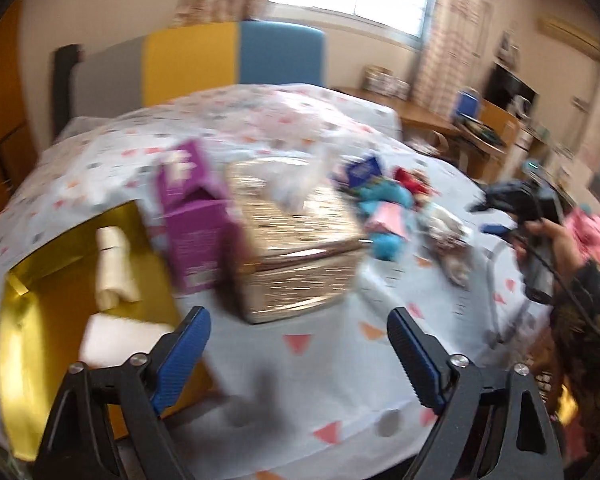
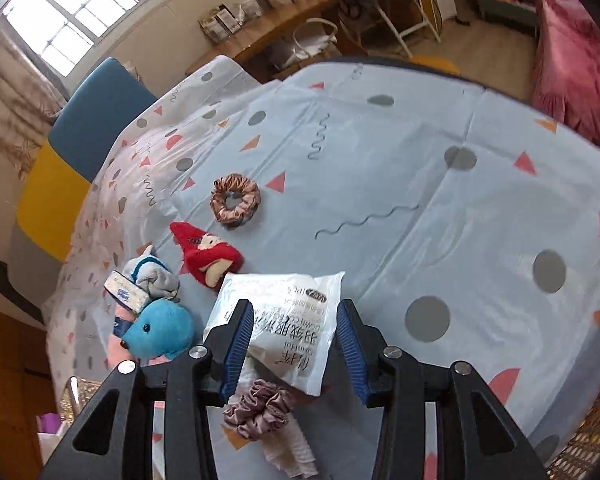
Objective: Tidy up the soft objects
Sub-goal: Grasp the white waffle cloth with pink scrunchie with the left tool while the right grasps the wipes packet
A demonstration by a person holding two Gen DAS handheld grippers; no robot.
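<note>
The right gripper (image 2: 294,344) hangs over the white packet (image 2: 280,320) on the bed sheet (image 2: 420,160), jaws wide apart on each side. Come straight down, then squeeze its middle gently. The left gripper (image 1: 298,354) is open and empty; the gold box (image 1: 52,280) looks blurry.

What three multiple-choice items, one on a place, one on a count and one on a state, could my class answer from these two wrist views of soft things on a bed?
1. Where does the brown scrunchie lie?
A. alone on the patterned sheet, beyond the red plush
B. inside the gold box
C. on the white packet

2. How many scrunchies show in the right wrist view?
A. one
B. two
C. four

3. How is the left claw?
A. shut on a toy
B. open, holding nothing
C. shut on the purple box

Answers: 1 A, it lies apart past the red plush. 2 B, the brown one and a mauve scrunchie. 3 B, bare sheet shows between its fingers.
</note>
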